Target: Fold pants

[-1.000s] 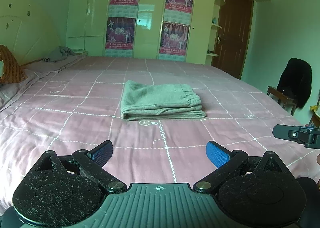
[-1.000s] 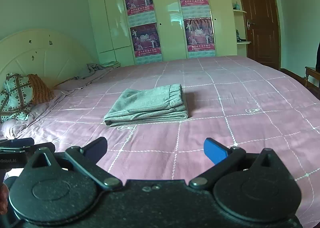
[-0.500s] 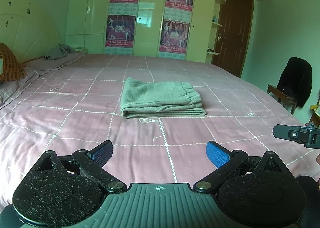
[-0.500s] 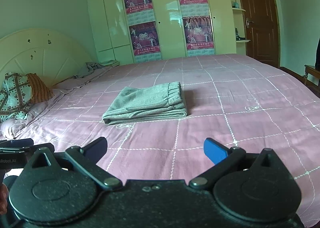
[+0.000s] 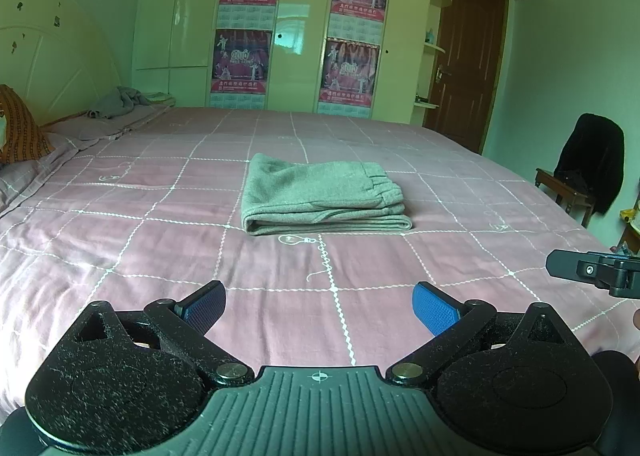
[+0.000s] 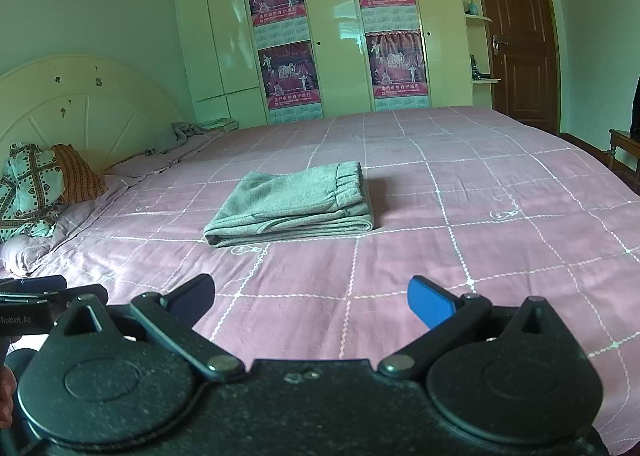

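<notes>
The grey pants (image 5: 320,195) lie folded into a flat rectangle in the middle of the pink checked bed (image 5: 160,256), waistband to the right. They also show in the right wrist view (image 6: 292,203). My left gripper (image 5: 320,312) is open and empty, held well back from the pants above the bed's near part. My right gripper (image 6: 312,302) is open and empty, also well back from them. Part of the right gripper shows at the right edge of the left wrist view (image 5: 592,272).
Pillows (image 6: 36,191) and a cream headboard (image 6: 84,111) are at the left. A crumpled grey cloth (image 5: 116,103) lies at the bed's far corner. Wardrobes with posters (image 5: 304,35) stand behind, a brown door (image 5: 464,63) beside them. A chair with a dark garment (image 5: 588,167) stands at the right.
Both grippers have tilted down and drawn back slightly, so the pants sit a little lower in both views. Both stay open. The pants have not moved.
</notes>
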Demonstrator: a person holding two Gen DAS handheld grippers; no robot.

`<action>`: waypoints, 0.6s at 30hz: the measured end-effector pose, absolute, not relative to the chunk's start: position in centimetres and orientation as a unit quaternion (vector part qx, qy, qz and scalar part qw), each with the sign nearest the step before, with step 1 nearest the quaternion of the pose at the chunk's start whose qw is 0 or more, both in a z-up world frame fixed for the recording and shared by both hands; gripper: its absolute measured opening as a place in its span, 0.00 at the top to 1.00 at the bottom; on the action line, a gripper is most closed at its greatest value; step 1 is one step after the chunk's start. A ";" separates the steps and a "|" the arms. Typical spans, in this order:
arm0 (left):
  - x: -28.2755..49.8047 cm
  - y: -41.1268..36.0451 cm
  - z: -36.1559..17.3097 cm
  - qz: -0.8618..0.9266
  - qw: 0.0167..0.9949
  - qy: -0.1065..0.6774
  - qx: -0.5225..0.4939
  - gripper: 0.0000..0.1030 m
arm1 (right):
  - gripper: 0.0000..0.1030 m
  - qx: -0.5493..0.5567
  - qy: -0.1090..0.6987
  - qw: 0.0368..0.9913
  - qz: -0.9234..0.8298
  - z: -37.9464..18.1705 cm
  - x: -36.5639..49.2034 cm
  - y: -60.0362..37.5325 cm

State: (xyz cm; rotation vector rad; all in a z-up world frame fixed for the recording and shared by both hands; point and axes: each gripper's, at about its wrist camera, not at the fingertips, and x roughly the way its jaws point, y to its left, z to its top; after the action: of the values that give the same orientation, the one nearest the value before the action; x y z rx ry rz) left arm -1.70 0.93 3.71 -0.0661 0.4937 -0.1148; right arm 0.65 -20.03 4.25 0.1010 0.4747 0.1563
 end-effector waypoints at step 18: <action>-1.7 0.9 3.7 -0.057 0.967 0.247 -0.032 0.04 | 0.01 0.051 0.236 0.967 0.077 4.3 0.6 -20.1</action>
State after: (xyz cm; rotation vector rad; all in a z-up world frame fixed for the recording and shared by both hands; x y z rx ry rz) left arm -1.67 0.95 3.66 -0.0652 0.4987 -0.1162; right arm 0.63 -20.06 4.29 0.1024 0.4780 0.1556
